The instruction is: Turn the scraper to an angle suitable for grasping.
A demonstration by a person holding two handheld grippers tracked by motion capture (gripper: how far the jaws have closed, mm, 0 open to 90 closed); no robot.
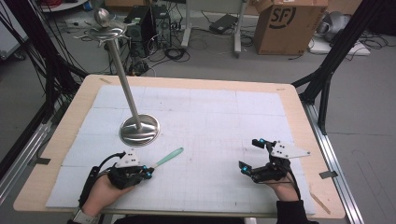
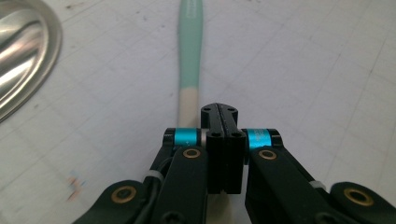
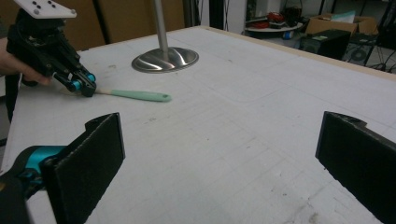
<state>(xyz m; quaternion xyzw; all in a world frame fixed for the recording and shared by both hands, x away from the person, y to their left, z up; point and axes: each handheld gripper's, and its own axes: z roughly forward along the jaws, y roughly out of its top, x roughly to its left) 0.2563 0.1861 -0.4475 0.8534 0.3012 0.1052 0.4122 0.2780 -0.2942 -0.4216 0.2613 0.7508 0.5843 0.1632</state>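
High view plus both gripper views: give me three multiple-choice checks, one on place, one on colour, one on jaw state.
1. Where is the round shiny metal stand base?
A. left half of the white mat
B. right half
C. on the floor

2. What colours is the slim utensil handle?
A. red and black
B. mint green and cream
C. all blue

3. How do the right gripper jaws stand?
A. shut on the handle
B. shut on nothing
C. open

Answers: 1 A, it sits ahead of the left gripper. 2 B, mint shaft with a cream end at the shut left jaws. 3 C, a wide gap with bare mat between them.
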